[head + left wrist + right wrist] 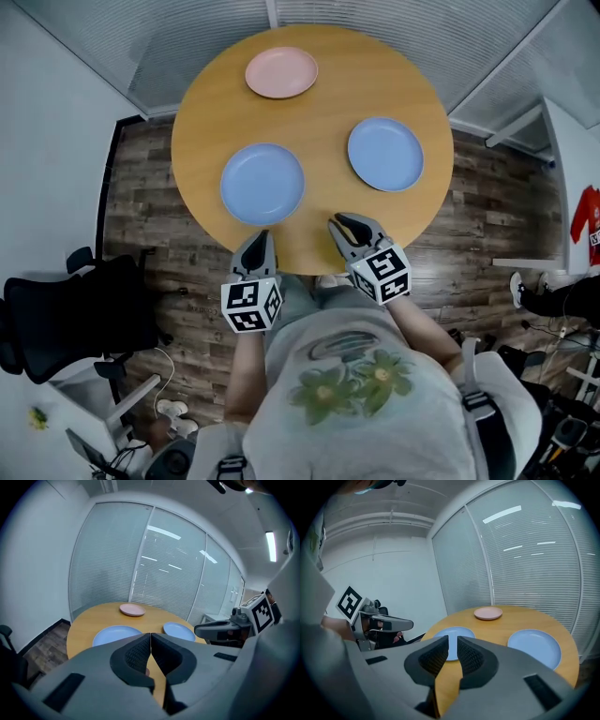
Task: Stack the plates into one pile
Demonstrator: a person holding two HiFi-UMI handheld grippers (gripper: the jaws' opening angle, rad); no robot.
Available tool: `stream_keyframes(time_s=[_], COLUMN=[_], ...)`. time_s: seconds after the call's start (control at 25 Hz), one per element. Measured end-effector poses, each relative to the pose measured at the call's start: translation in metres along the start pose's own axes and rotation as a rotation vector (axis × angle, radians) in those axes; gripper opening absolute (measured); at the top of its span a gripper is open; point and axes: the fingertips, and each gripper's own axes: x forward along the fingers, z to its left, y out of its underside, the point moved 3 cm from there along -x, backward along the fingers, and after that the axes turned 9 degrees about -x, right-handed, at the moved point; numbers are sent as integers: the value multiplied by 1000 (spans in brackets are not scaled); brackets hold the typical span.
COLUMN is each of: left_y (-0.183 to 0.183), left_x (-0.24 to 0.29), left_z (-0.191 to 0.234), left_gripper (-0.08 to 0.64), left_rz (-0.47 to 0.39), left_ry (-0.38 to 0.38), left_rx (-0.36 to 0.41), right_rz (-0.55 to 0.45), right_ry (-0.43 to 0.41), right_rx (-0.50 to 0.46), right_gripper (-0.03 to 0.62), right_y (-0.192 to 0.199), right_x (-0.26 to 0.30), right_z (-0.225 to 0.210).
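Three plates lie apart on the round wooden table (pixel 319 94): a pink plate (pixel 281 72) at the far side, a blue plate (pixel 262 183) near left and a second blue plate (pixel 385 154) near right. My left gripper (pixel 260 236) hovers at the table's near edge just behind the left blue plate, shut and empty. My right gripper (pixel 336 223) is over the near edge beside it, shut with nothing in it. From the left gripper (pixel 150 635) I see the pink plate (pixel 132 610) and both blue plates (pixel 117 633) (pixel 179 630). The right gripper (pixel 453 640) faces the same plates (pixel 488 613) (pixel 462 632) (pixel 534 648).
A black office chair (pixel 66 314) stands on the wooden floor to the left of the table. A white desk edge (pixel 553 178) is at the right. Glass walls with blinds (pixel 140 559) curve behind the table. The person's body is right behind the grippers.
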Motion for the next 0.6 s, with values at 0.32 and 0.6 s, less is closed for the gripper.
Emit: stream_keyframes(time_s=[0.32, 0.6], left_y=[-39, -50], left_x=[42, 82], left_z=[52, 100], left_gripper=[20, 77], left_rz=[41, 112], left_ry=[17, 17], left_rx=[19, 32], right_rz=[57, 130], right_ry=[10, 26], right_rx=[51, 82], right_gripper=[51, 100], right_y=[-14, -11], right_x=[69, 127], right_z=[-12, -23])
